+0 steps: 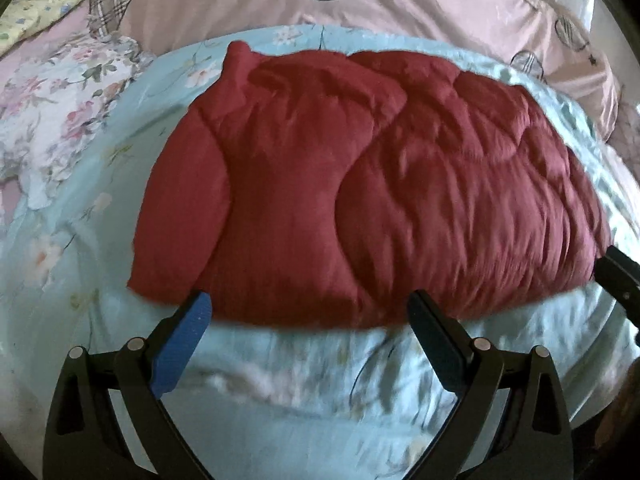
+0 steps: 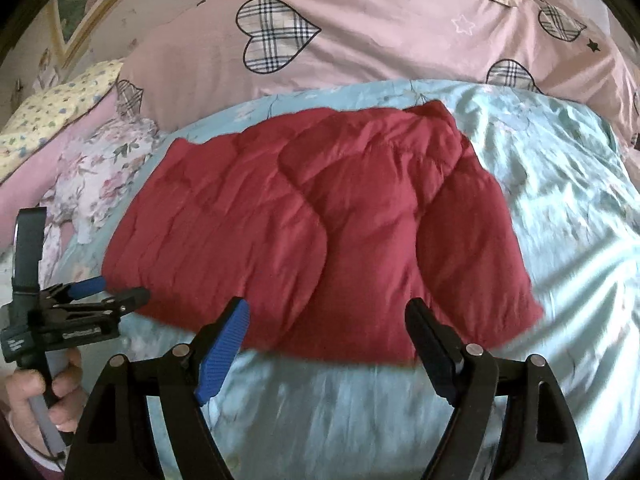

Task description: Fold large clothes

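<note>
A dark red padded jacket [image 1: 360,188] lies flat on a light blue floral bedspread [image 1: 280,380], with both sleeves folded in over the body. It also shows in the right wrist view [image 2: 320,232]. My left gripper [image 1: 310,312] is open and empty, just short of the jacket's near hem. My right gripper [image 2: 328,320] is open and empty at the near hem, toward its right side. In the right wrist view the left gripper [image 2: 116,292] shows at the jacket's left near corner. The right gripper's tip shows at the right edge of the left wrist view [image 1: 616,272].
A pink quilt with plaid hearts [image 2: 360,40] is heaped behind the jacket. A floral cloth [image 2: 100,168] and a yellow pillow [image 2: 52,108] lie at the left. The bedspread [image 2: 560,200] spreads to the right of the jacket.
</note>
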A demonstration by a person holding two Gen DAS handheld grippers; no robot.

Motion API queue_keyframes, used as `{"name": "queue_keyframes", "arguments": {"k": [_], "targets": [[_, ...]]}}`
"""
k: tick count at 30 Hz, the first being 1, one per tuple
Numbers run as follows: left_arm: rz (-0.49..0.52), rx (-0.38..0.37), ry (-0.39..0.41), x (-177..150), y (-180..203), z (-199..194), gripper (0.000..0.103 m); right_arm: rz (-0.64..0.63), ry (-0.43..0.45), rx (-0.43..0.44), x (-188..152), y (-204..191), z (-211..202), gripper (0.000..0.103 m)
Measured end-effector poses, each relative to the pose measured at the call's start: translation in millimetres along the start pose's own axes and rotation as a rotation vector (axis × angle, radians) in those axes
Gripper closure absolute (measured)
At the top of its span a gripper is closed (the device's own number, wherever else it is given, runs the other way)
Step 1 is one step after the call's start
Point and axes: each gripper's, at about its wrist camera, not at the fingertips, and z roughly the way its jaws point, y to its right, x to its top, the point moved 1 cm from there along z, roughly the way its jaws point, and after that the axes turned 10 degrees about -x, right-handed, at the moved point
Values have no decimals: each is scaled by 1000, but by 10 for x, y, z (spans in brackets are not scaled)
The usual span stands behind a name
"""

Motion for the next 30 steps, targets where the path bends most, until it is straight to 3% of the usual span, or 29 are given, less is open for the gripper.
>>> {"name": "queue_keyframes", "arguments": {"k": [8, 15, 30], "targets": [[25, 71, -6, -275, 46, -198, 4, -15, -42, -11, -298, -52, -133, 15], [77, 70, 8, -343, 235, -377, 4, -44, -17, -46, -390, -153, -313, 11], [114, 46, 48, -268, 436, -584, 4, -50, 48, -50, -101, -182, -581, 6]]}}
